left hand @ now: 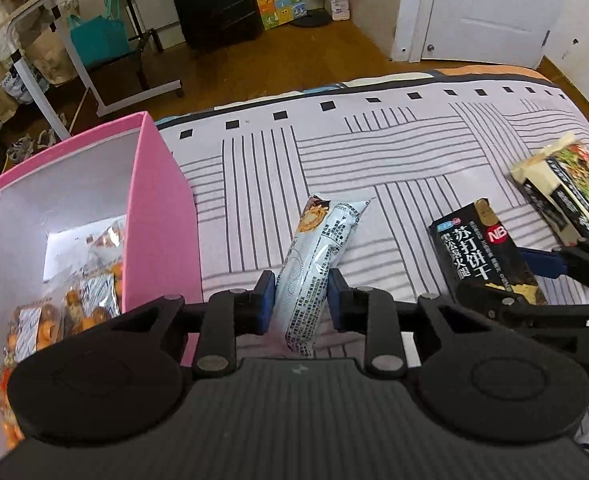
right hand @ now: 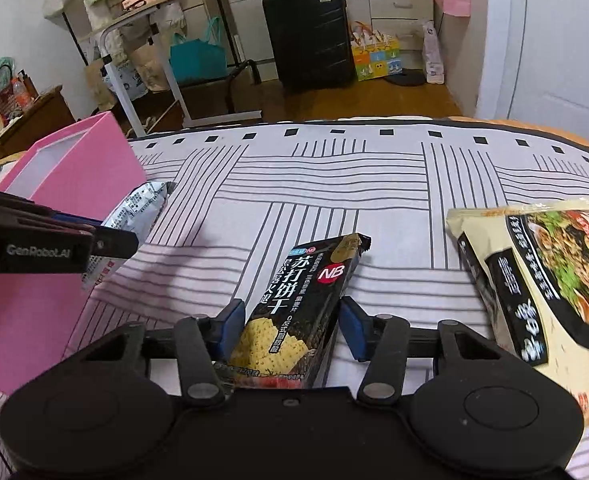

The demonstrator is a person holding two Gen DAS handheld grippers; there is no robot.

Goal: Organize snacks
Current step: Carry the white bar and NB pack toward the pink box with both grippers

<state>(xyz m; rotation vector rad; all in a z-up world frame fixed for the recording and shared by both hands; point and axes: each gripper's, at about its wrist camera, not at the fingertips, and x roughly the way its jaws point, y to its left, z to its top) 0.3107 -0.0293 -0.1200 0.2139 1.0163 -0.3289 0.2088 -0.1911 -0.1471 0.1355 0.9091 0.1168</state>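
Left wrist view: mounted behind the left gripper (left hand: 300,300), looking forward and down along its fingers, close over the striped bedcover (left hand: 374,152), with the pink box (left hand: 150,184) at its left edge. Right wrist view: same arrangement behind the right gripper (right hand: 290,324), set further right and lower. Both views share the bedcover, the black cracker pack (left hand: 482,252), the box and the black suitcase (right hand: 308,36) on the floor beyond.

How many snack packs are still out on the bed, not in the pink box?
3: a pale blue pack between the left gripper fingers, a black cracker pack between the right gripper fingers, and a cream noodle pack farthest right. More may lie out of view.
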